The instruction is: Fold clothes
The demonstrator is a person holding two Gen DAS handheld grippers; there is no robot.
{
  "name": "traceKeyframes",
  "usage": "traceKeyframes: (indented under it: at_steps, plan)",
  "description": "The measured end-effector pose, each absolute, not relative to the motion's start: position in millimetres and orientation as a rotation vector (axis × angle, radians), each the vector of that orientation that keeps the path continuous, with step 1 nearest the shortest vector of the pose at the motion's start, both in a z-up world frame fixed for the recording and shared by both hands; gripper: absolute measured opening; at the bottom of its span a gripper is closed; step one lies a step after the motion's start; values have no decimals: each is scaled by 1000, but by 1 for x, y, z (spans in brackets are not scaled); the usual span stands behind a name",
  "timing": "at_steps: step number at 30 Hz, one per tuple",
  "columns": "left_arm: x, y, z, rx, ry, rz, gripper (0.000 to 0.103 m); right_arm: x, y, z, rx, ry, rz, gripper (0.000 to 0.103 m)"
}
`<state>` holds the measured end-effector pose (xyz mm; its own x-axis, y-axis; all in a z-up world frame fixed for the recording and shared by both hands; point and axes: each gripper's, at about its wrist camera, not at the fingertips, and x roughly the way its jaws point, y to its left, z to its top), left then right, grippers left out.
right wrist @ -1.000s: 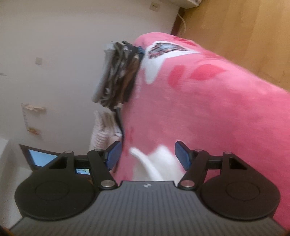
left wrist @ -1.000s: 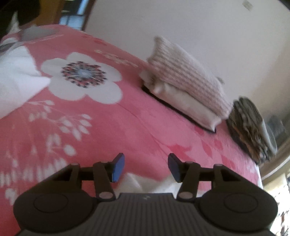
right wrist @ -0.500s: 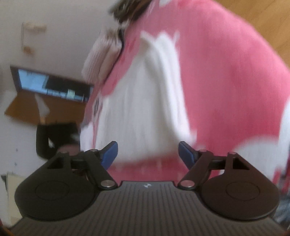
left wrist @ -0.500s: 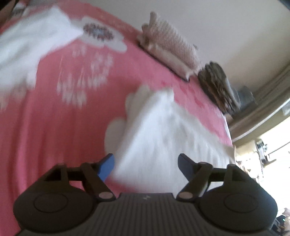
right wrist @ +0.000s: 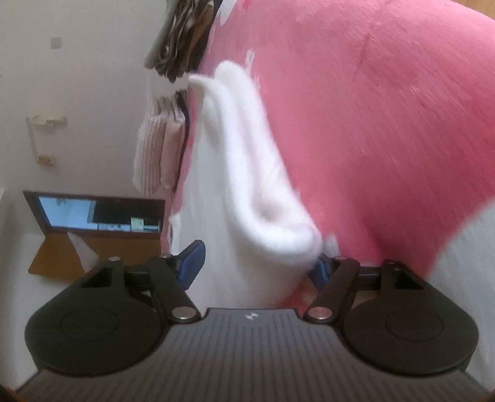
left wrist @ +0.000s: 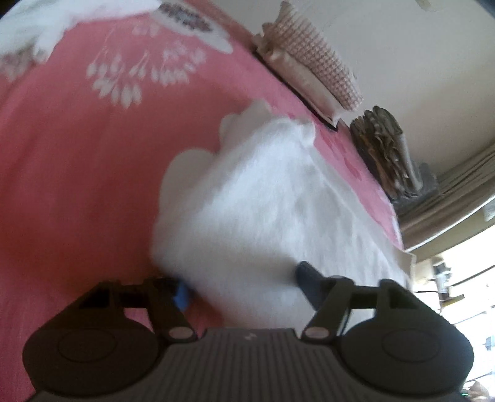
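A white garment [left wrist: 266, 198] lies spread on a pink floral blanket [left wrist: 71, 173], its near edge reaching in between the fingers of both hand-held grippers. In the left wrist view, from the left: another white cloth [left wrist: 62, 18] bunched at the blanket's far corner, then the white garment in the middle, then a folded striped pile [left wrist: 312, 62] and a dark patterned pile [left wrist: 386, 151] along the wall. The left gripper [left wrist: 241, 287] has its jaws fairly wide and closing, with the garment's edge between them; motion blur hides whether the pads press on the cloth. In the right wrist view, from the left: a laptop [right wrist: 99, 216] open against the wall, the same striped pile [right wrist: 157, 148] and patterned pile [right wrist: 185, 34] at the blanket's edge, then the garment [right wrist: 235, 173] with a thick rolled fold running toward the camera. The right gripper [right wrist: 258, 266] also has its jaws fairly wide and closing, the fold's near end lying between them; its right pad is partly hidden behind the cloth, and contact cannot be told.
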<state>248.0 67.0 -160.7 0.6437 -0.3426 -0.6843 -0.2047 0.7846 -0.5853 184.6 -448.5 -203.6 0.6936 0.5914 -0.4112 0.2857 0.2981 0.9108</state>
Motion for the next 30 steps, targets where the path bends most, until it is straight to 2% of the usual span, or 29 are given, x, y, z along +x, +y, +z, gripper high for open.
traceKeyframes:
  at_steps: [3, 5, 6, 7, 10, 14, 15, 18, 23, 30]
  plan:
    - [250, 57, -159, -664, 863, -35, 58, 189, -448, -207, 1288, 787, 208, 57]
    - [246, 54, -154, -652, 856, -9, 36, 191, -449, -210, 1307, 765, 196, 54]
    - [244, 54, -152, -649, 854, 2, 32, 192, -449, -211, 1309, 758, 193, 52]
    - [242, 53, -148, -643, 849, 12, 23, 195, -447, -209, 1292, 758, 187, 48]
    - [235, 48, -130, -609, 833, 38, 14, 197, -444, -198, 1224, 754, 163, 36]
    - [214, 52, -106, -631, 831, 53, 13, 180, -444, -179, 1159, 730, 141, 23]
    - [208, 53, -101, -637, 834, 55, 13, 175, -445, -175, 1162, 729, 146, 17]
    - [178, 58, -86, -622, 845, 35, 12, 154, -451, -163, 1176, 729, 170, 11]
    - [94, 73, -65, -521, 920, -57, 12, 99, -453, -137, 1163, 761, 227, 10]
    - [-20, 109, -68, -400, 1120, -143, 13, -14, -438, -127, 1118, 1030, 291, 10]
